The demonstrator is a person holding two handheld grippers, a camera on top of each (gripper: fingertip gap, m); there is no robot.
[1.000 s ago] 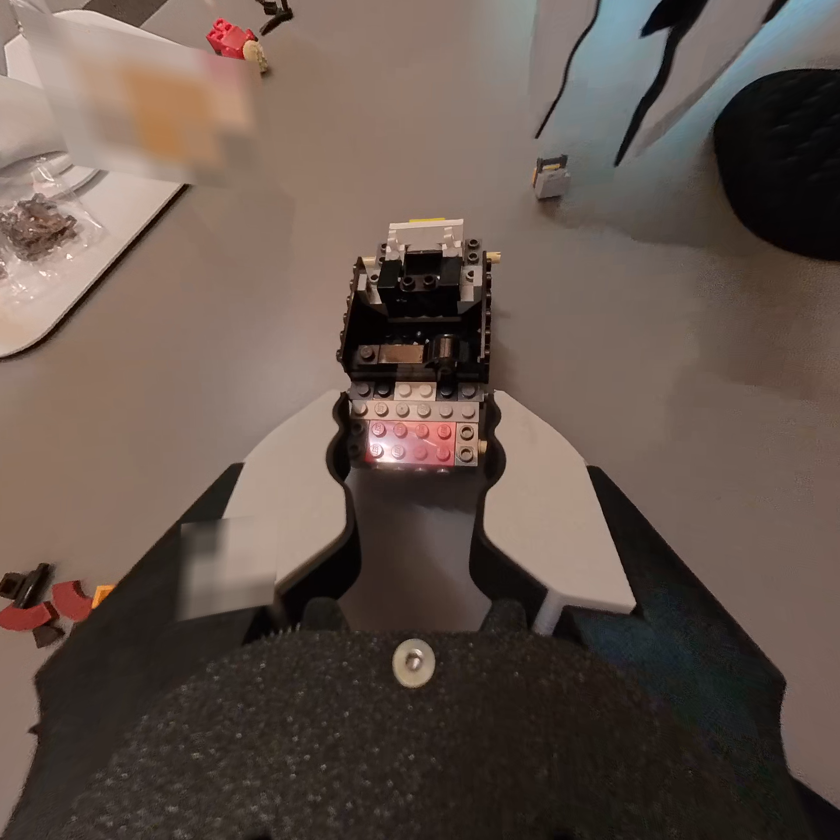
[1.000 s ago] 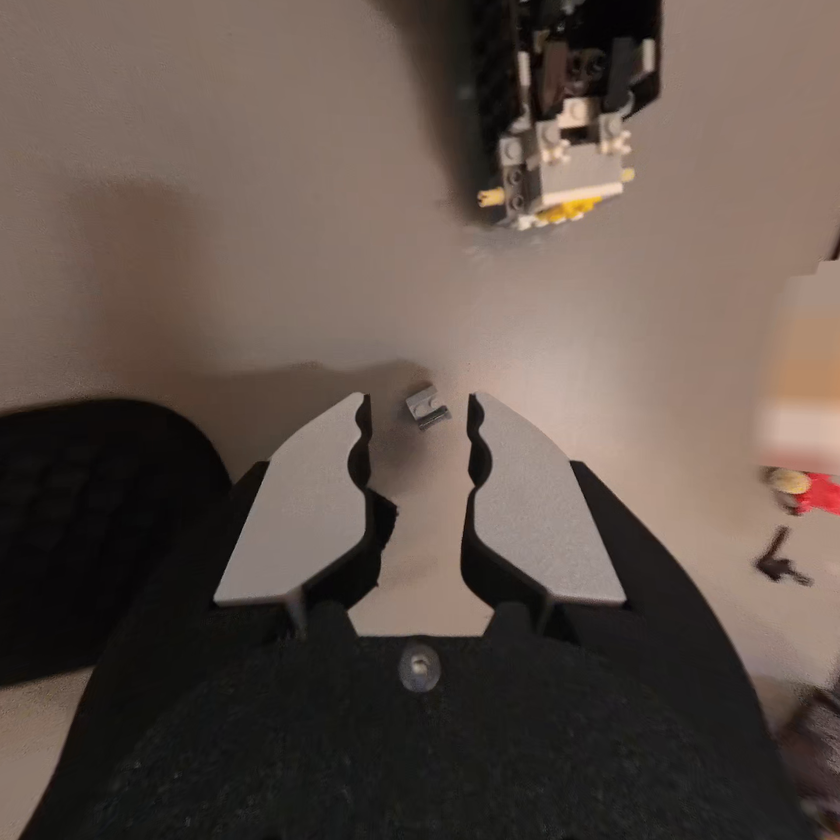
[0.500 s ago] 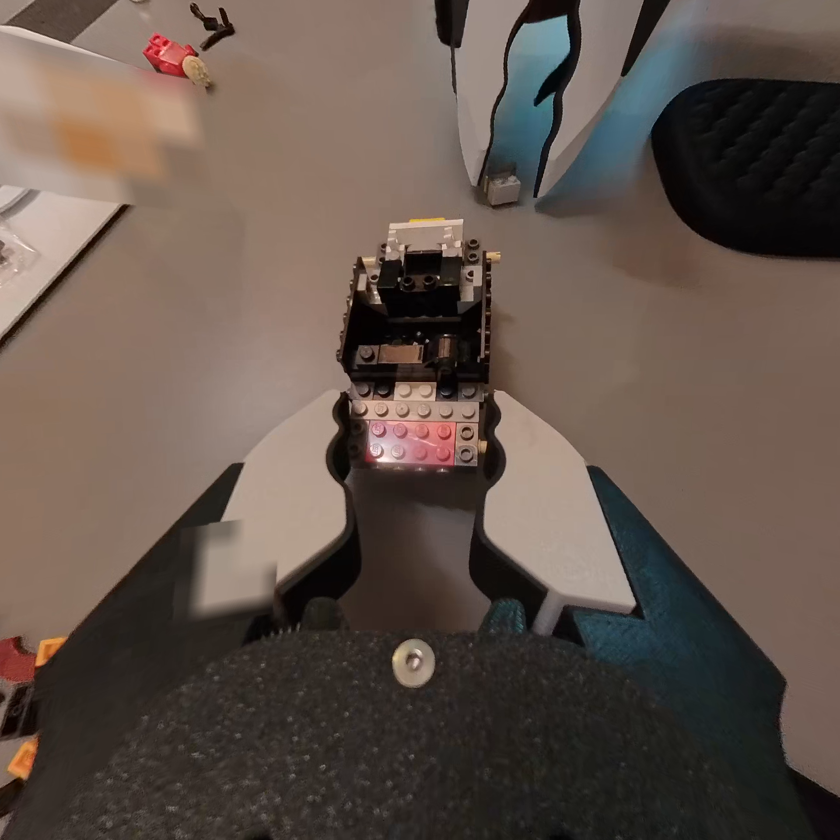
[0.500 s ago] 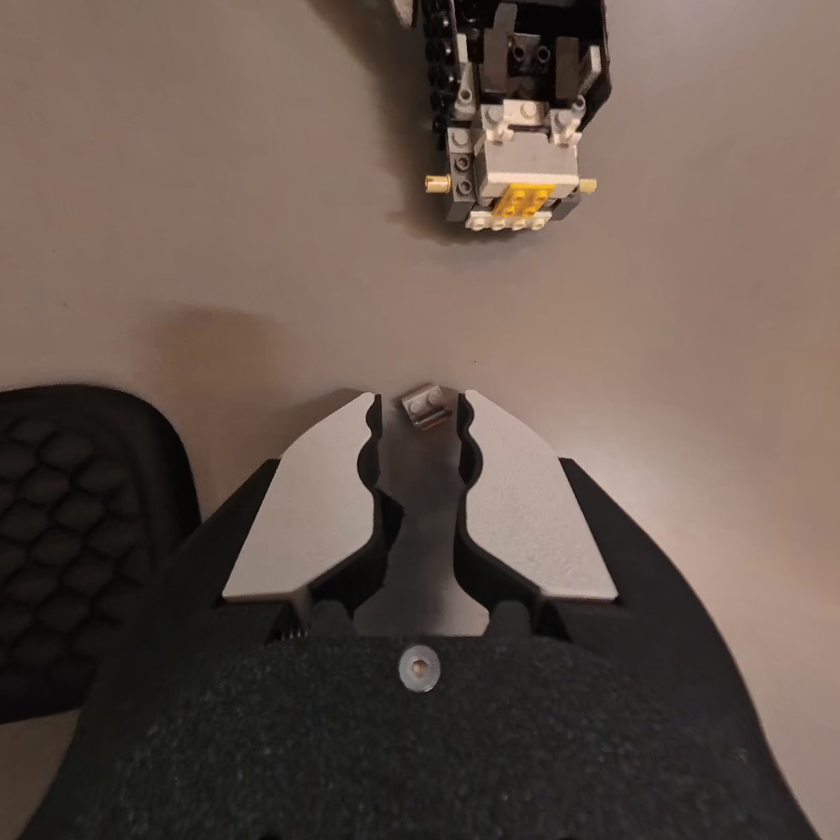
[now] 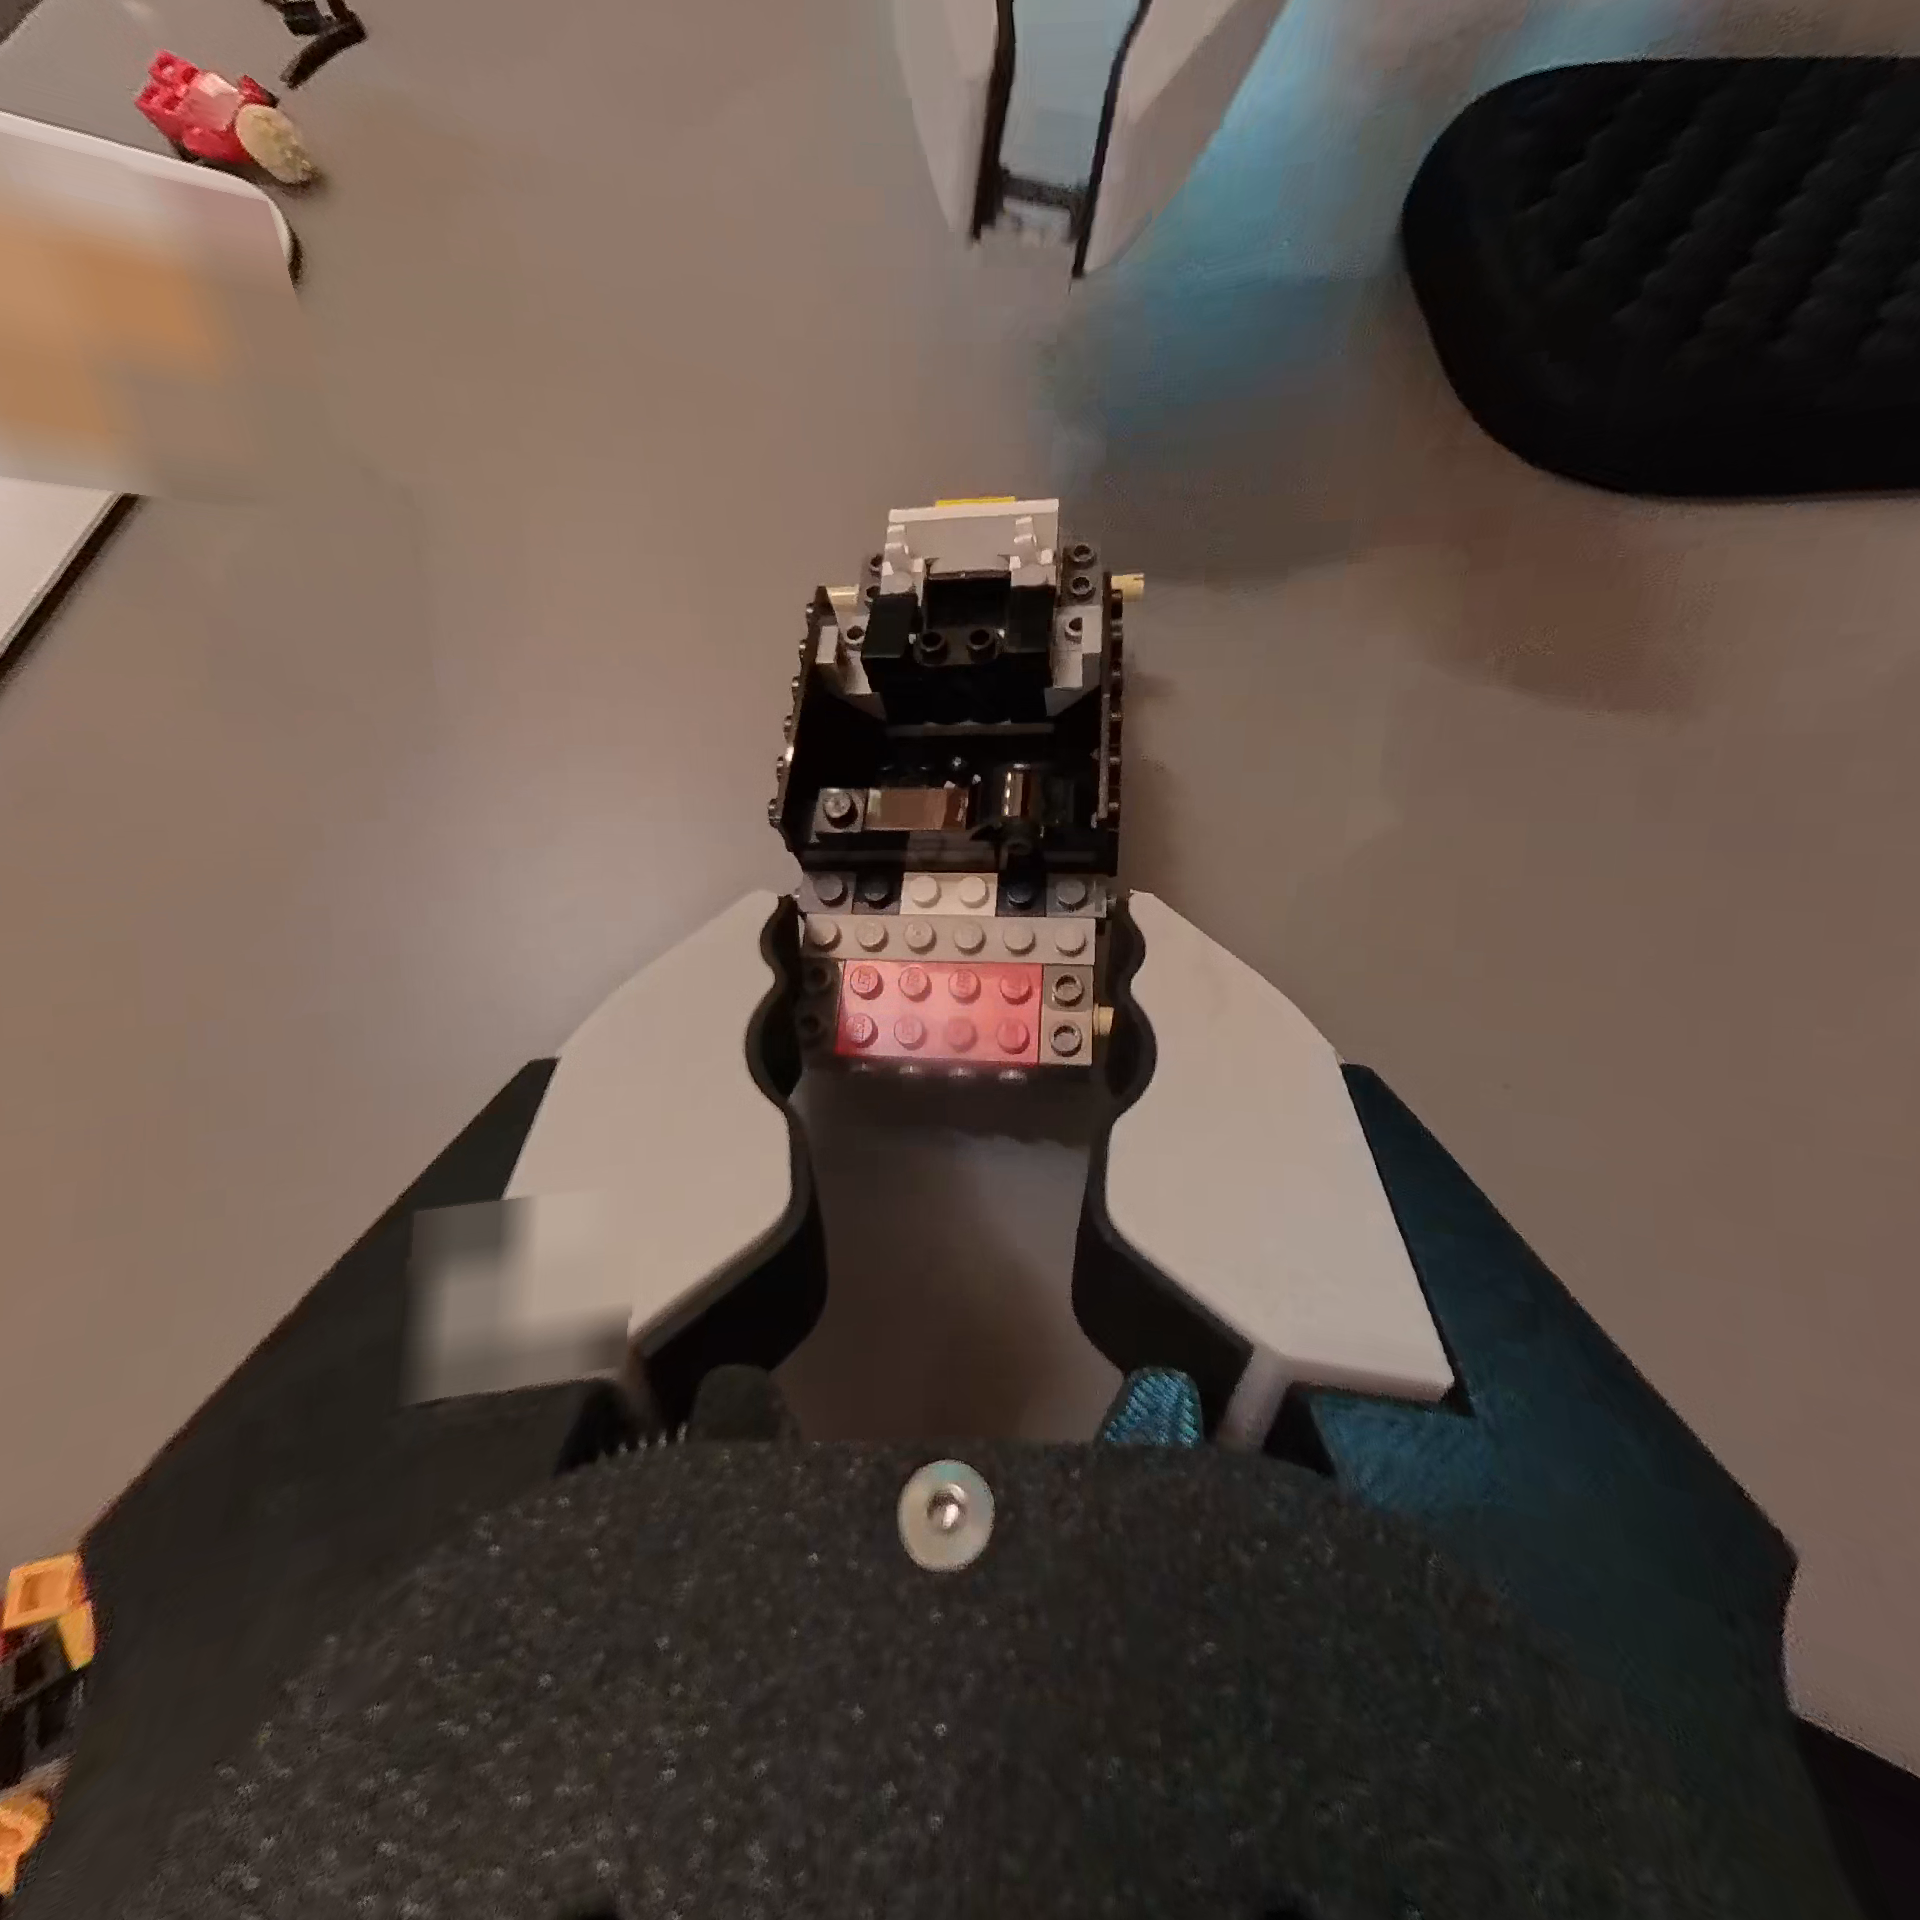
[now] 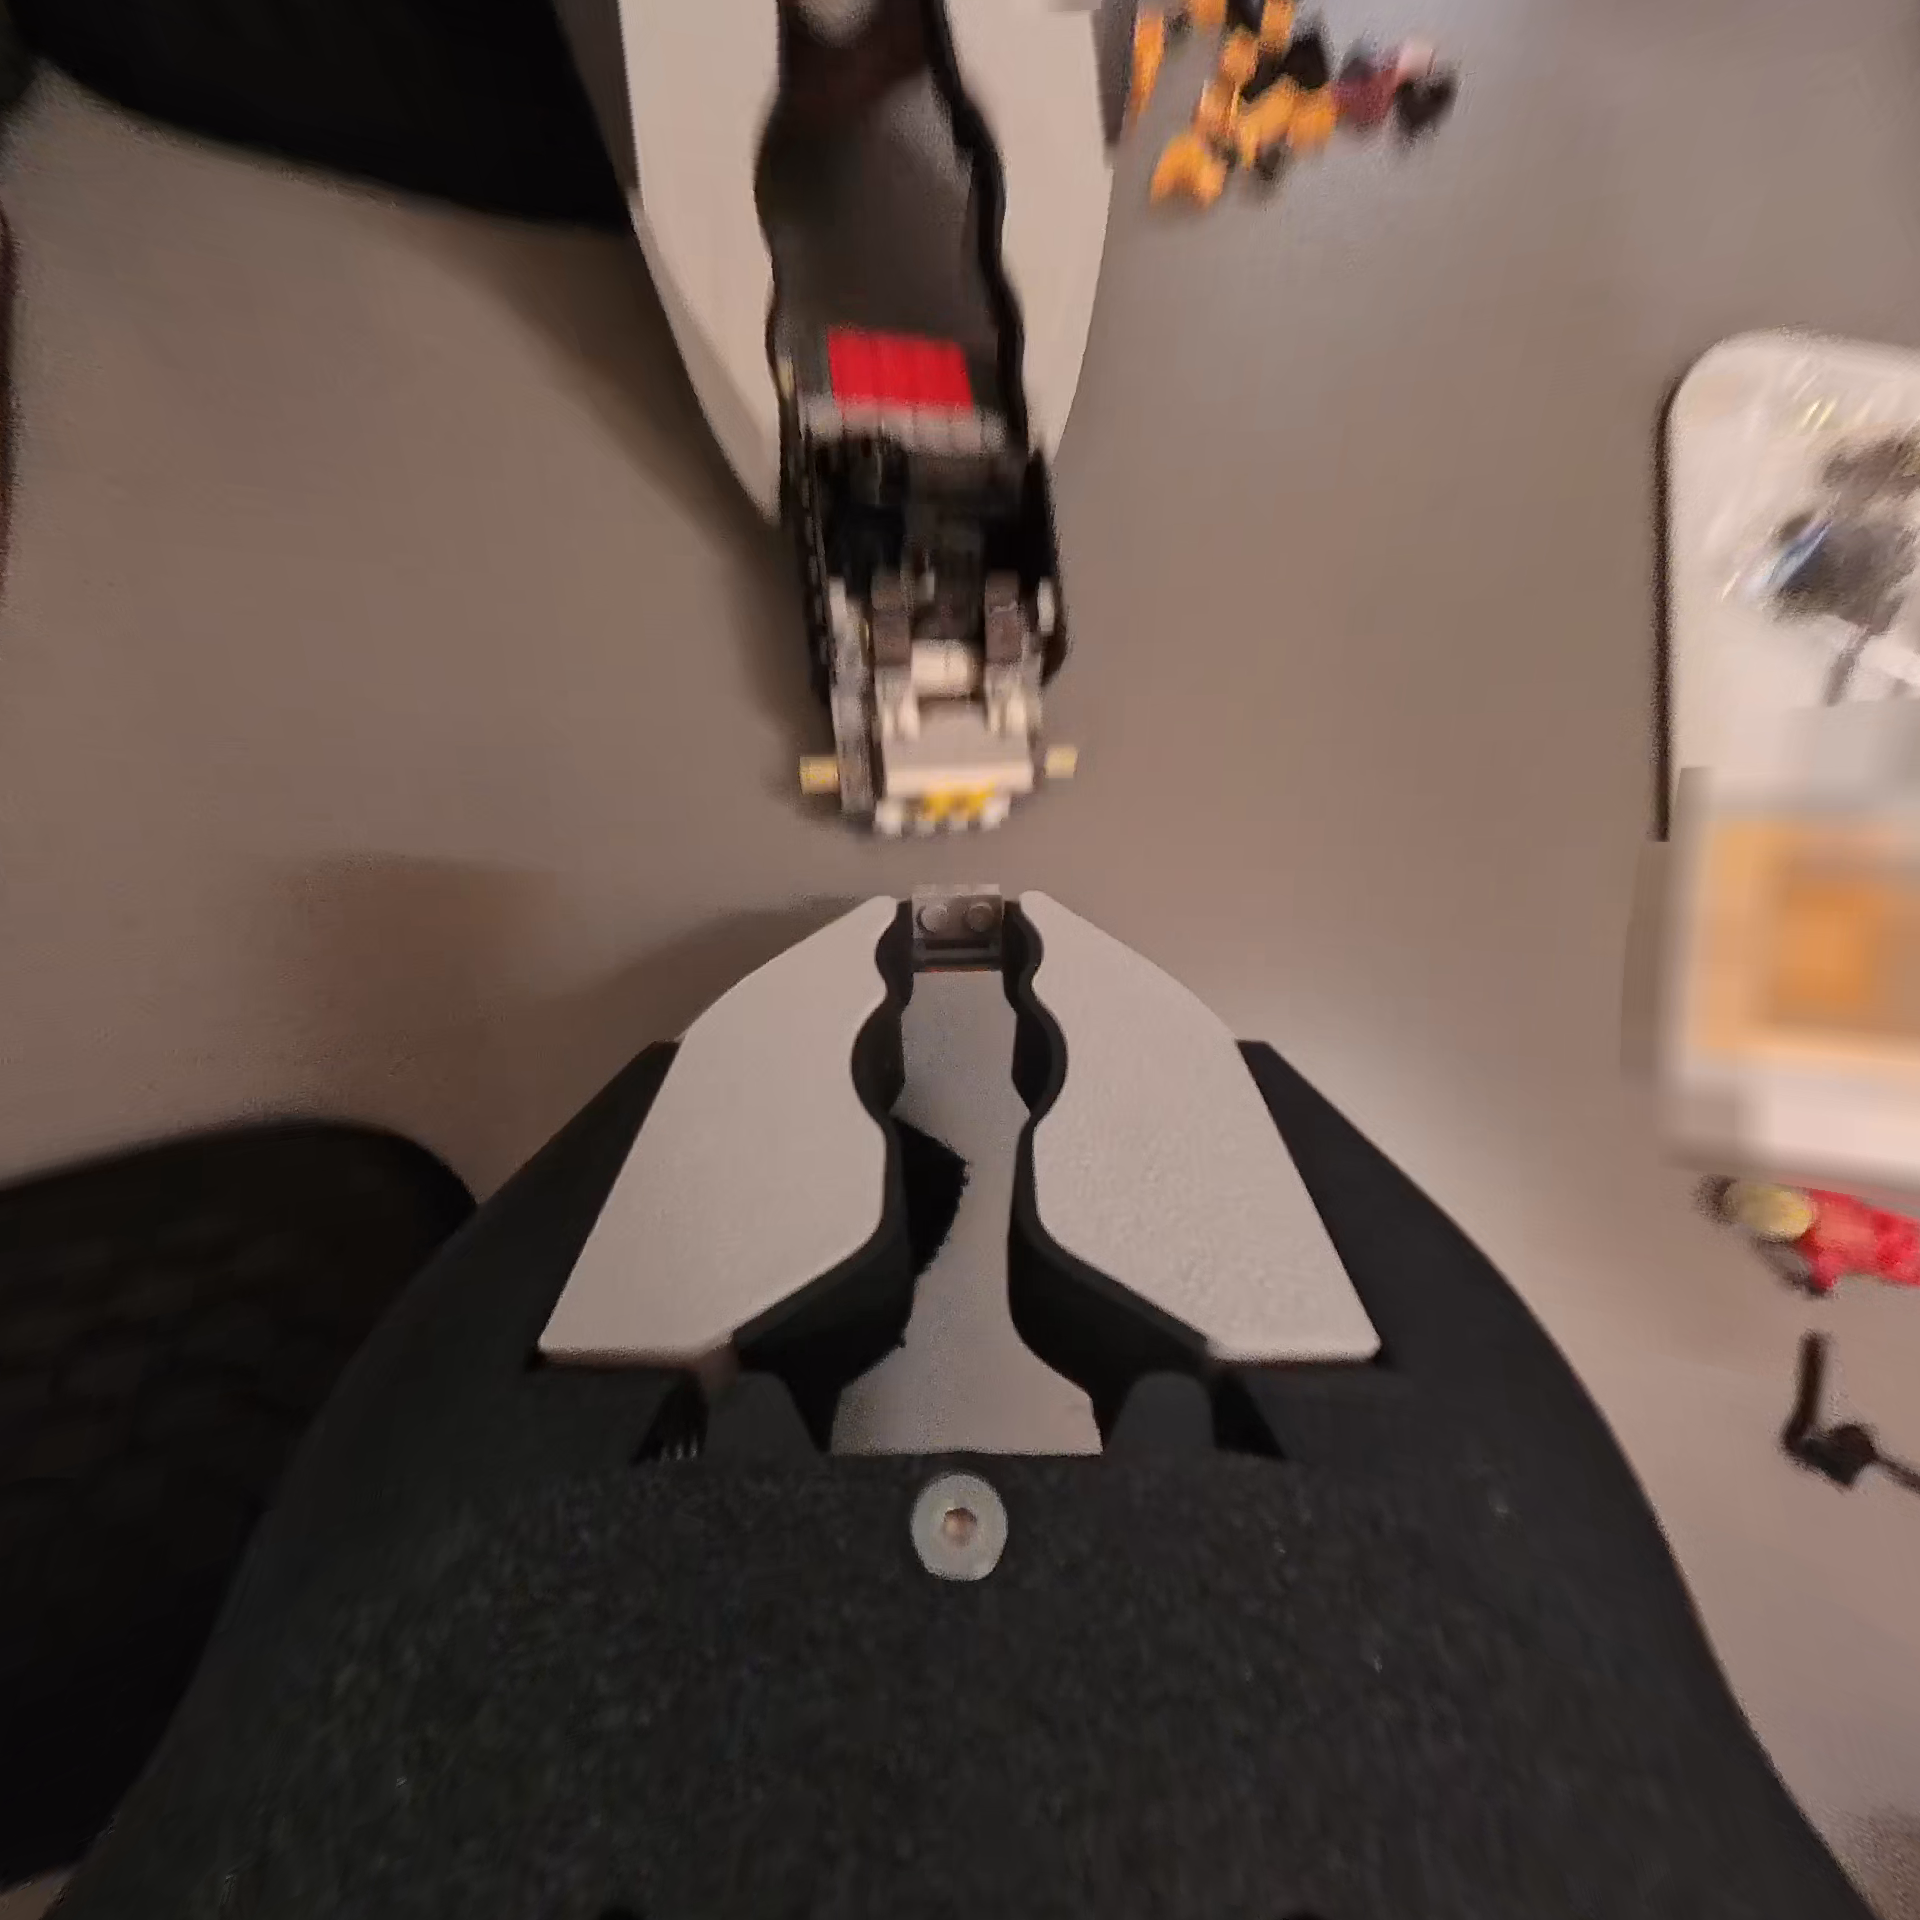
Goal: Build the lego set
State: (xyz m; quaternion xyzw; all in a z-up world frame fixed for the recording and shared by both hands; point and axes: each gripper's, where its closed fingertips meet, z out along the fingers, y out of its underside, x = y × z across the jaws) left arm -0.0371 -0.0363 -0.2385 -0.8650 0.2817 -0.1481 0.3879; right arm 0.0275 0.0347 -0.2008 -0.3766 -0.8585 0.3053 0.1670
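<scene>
Your left claw (image 5: 951, 997) is gripping the red-studded end of the half-built black and grey lego model (image 5: 951, 790), steadying it on the grey bench (image 5: 416, 727). Just beyond the model's far end, your right claw (image 6: 958, 920) is pinching a small grey two-stud plate (image 6: 958, 928), likely for attaching.

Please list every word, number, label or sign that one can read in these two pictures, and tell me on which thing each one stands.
No writing can be read in either view.
Red brick of the lego model in the left tongs: tiny raised marks on its studs, too small to read.
Small grey piece in the right tongs: studs too blurred to read.
White tray: blurred, nothing legible.
</scene>
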